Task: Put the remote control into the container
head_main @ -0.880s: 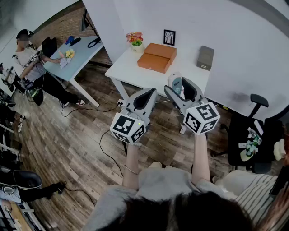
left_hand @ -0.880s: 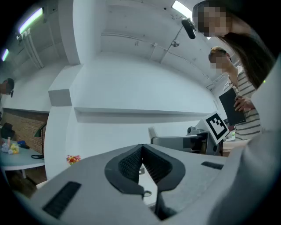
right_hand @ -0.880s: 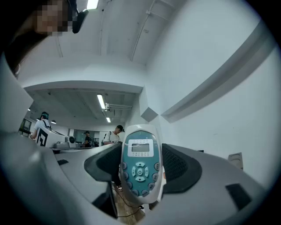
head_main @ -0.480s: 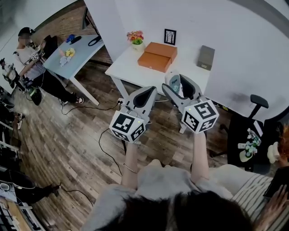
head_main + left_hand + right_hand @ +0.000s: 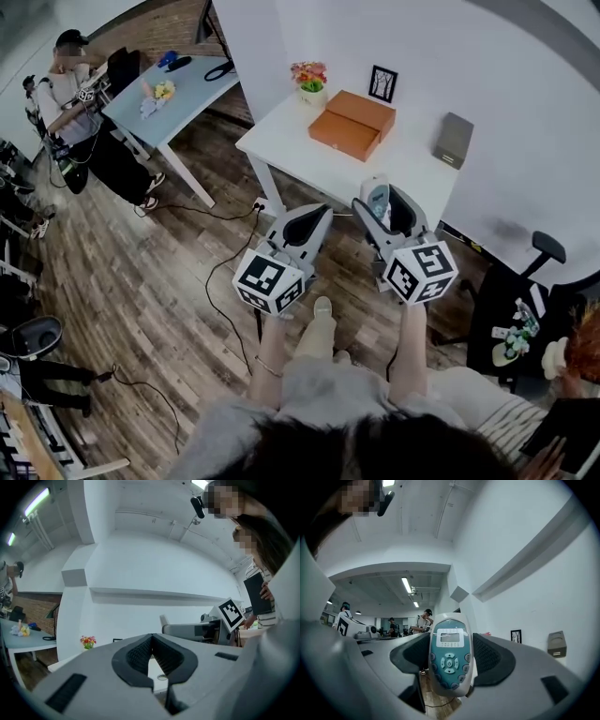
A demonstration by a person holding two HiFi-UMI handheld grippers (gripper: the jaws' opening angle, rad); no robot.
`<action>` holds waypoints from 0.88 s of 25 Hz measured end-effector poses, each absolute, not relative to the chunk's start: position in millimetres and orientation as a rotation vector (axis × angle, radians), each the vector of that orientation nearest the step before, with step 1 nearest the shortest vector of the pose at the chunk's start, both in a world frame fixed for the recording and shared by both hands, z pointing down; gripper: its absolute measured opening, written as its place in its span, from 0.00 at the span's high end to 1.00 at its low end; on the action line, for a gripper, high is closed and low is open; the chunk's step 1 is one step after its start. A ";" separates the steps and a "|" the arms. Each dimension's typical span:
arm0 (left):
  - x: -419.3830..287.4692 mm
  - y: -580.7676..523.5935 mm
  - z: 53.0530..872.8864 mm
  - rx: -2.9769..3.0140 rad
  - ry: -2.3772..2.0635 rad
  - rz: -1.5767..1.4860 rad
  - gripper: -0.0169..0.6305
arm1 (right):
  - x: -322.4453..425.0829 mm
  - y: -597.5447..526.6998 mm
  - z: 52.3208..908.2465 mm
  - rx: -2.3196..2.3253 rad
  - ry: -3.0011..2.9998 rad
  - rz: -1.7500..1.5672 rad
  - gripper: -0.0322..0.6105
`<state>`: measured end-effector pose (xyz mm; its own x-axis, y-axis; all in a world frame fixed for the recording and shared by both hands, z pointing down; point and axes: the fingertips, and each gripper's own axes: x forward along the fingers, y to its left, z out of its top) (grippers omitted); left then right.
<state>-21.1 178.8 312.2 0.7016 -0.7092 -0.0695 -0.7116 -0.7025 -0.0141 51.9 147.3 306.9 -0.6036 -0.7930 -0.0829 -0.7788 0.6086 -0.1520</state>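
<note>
The white table (image 5: pixel 412 169) stands ahead of you, against the far wall. The orange container (image 5: pixel 354 124) sits on its far part, left of a grey box (image 5: pixel 455 141). Your right gripper (image 5: pixel 384 204) is by the table's near edge. Its jaws are spread wide and clamped on the sides of the remote control (image 5: pixel 450 658), whose button face is toward you, well apart from the container. Your left gripper (image 5: pixel 152 638) is just to its left, jaws closed together on nothing.

A white remote control (image 5: pixel 451 660) with a teal face, small screen and round buttons stands upright, screen end up, clamped between the right gripper's (image 5: pixel 382 202) jaws, in the air short of a white table.
</note>
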 end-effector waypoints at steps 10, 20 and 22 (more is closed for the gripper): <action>-19.8 100.6 300.7 -2.875 1.108 0.162 0.97 | 46.9 73.9 294.4 -1.356 2.715 -0.072 0.51; -35.7 32.9 301.4 -2.897 1.080 0.186 0.97 | 22.4 5.8 293.3 -1.358 2.747 -0.053 0.51; -38.7 21.2 306.2 -2.905 1.089 0.186 0.97 | 19.6 -4.3 298.8 -1.357 2.756 -0.059 0.51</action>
